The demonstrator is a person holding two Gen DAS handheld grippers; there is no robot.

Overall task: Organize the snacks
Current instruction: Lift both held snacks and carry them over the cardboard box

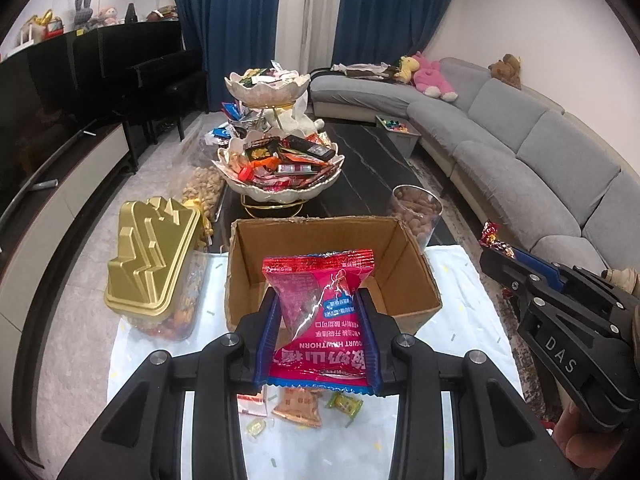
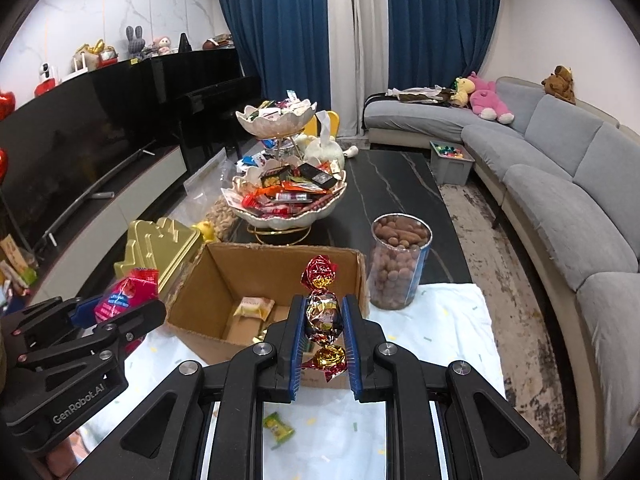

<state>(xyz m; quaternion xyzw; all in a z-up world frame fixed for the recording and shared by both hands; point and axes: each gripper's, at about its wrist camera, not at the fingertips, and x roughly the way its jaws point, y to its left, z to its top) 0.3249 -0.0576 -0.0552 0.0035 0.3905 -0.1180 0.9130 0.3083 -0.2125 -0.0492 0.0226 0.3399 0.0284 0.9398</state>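
Observation:
My left gripper point(image 1: 318, 300) is shut on a red hawthorn snack packet point(image 1: 320, 308) and holds it just in front of the open cardboard box point(image 1: 416, 272). My right gripper point(image 2: 324, 304) is shut on a foil-wrapped twist candy point(image 2: 323, 314), red and gold at its ends, held over the near wall of the same box point(image 2: 192, 280). A yellow snack pack point(image 2: 254, 306) lies inside the box. The left gripper shows at the left of the right wrist view point(image 2: 100, 320); the right gripper shows at the right of the left wrist view point(image 1: 496, 252).
Loose snacks lie on the white cloth point(image 1: 460, 280): an orange packet point(image 1: 298, 406) and a green candy point(image 2: 279, 427). A gold-lidded container point(image 1: 154, 256) stands left of the box, a clear jar of nuts point(image 2: 398, 264) right. A tiered snack bowl point(image 1: 280, 160) stands behind. A grey sofa point(image 2: 560, 184) runs along the right.

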